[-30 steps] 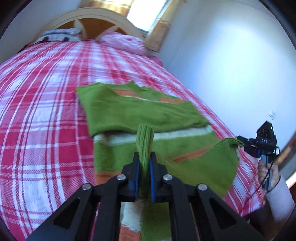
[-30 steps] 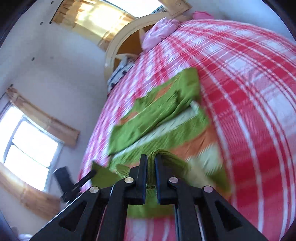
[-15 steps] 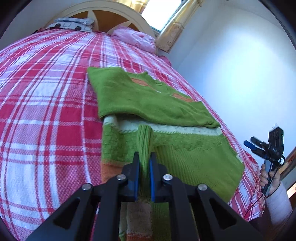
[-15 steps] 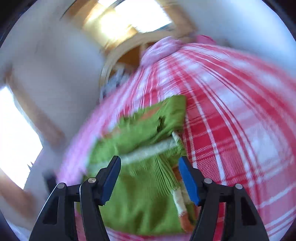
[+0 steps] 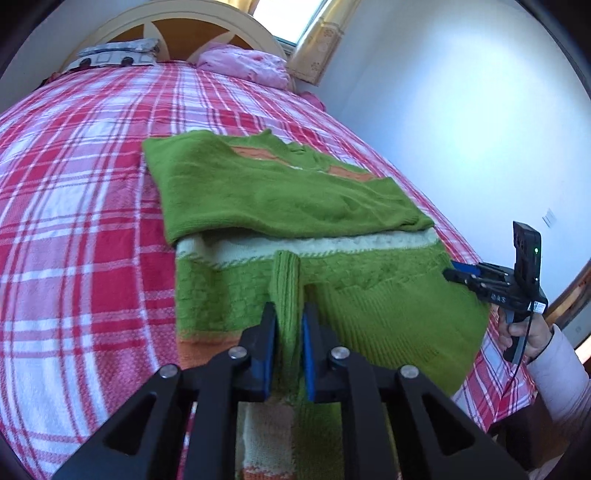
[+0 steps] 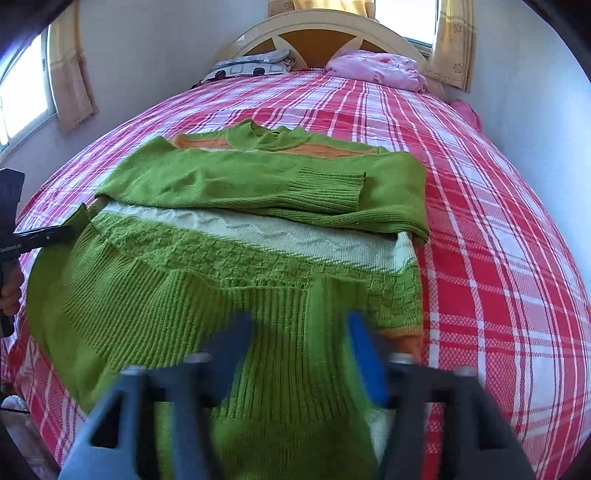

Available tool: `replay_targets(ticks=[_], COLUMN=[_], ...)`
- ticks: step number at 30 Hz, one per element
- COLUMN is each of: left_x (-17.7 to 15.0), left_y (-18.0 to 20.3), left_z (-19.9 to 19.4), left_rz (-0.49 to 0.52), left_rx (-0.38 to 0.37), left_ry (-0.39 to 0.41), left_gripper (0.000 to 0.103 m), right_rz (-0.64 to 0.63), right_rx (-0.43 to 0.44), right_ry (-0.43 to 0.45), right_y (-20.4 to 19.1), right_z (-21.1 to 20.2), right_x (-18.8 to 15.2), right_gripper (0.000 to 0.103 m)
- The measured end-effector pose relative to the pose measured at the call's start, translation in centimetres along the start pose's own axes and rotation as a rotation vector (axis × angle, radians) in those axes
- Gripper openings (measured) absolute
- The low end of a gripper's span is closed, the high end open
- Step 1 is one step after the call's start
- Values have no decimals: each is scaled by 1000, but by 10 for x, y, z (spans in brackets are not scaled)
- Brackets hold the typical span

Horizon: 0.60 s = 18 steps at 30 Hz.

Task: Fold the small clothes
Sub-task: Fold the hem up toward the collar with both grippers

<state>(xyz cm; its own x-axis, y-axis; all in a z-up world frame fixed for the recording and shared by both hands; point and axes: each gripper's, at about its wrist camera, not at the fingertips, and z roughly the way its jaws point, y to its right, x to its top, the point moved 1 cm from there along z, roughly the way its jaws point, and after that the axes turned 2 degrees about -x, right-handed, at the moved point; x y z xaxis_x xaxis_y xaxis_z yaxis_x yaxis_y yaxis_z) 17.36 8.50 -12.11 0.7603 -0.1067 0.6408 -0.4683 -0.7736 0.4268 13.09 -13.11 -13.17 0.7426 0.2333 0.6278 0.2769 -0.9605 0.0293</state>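
Left wrist view: the left gripper has a raised ridge of the green sweater between its blue pads, its jaws starting to part yet still touching the knit. The sweater lies on the red plaid bedspread, sleeves folded across the chest, collar toward the headboard. At the sweater's right edge the right gripper hovers in a hand. From its own blurred camera, its jaws are closing, nothing pinched, above the sweater's hem.
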Motion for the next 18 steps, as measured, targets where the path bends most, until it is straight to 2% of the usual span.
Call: replay_targets(ticks=[2,5,6,7,9,13,18], left_x=[-1,-2,-3,-3,-2,6,30], left_y=[3,9,11,12,10,8,14], left_z=[5,7,6,6,3,-9,-25], left_rz=[11,43,59,64,45,-1,-15], left_rx=[3,21,35,44,49,7,11], left_ry=[-21,-23,-16,-13,-11,15,85], left_gripper=[23,27,25,9,10,9,9], right_rz=[22,61,73,80,98,80,35], right_rx=[3,-7,-9,-11,-9,-8,-14], right_ry=[3,28,48,61,91,146,211], right_y=[1,0,-2,-3,-4,-9,-13], right_z=[-3,-14,-21,-26,-38,-62,-80], right_x=[-1,-4,-4,-3,2,17,45], right_gripper=[15,11,11,10,10,10,10])
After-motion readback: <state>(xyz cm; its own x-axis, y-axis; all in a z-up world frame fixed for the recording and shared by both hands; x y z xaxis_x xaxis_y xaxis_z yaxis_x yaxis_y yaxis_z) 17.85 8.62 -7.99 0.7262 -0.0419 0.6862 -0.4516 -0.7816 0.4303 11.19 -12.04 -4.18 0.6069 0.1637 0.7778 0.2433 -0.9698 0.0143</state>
